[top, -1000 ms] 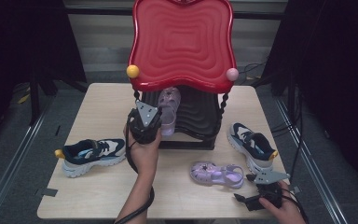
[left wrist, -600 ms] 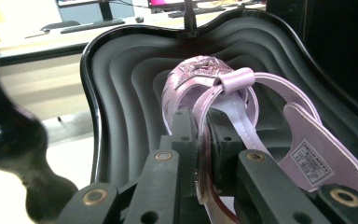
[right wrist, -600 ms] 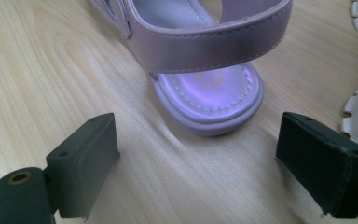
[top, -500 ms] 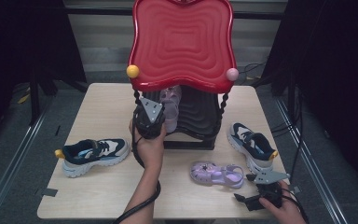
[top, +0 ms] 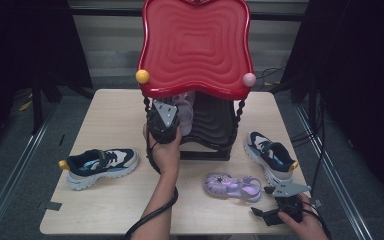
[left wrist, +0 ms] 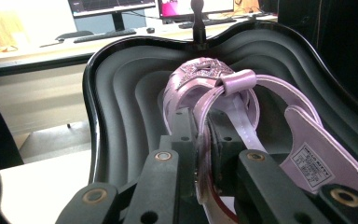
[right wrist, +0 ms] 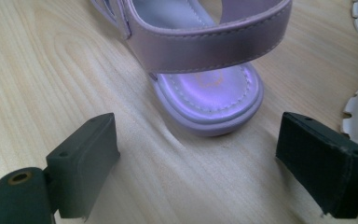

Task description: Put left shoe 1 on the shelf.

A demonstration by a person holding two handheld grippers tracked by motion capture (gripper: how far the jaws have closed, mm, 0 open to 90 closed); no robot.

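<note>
The held lilac sandal sits clamped by its strap between the jaws of the left tongs, inside the black lower shelf of the red-topped shoe rack. The rack stands at the far middle of the counter. The right tongs rest wide open and empty, just short of the heel of a second lilac sandal lying on the counter. Two navy sneakers flank the rack.

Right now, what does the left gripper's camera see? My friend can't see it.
The left gripper is shut on a strap of a purple sandal, holding it inside a black wavy shoe rack shelf. Desks with monitors stand behind.
</note>
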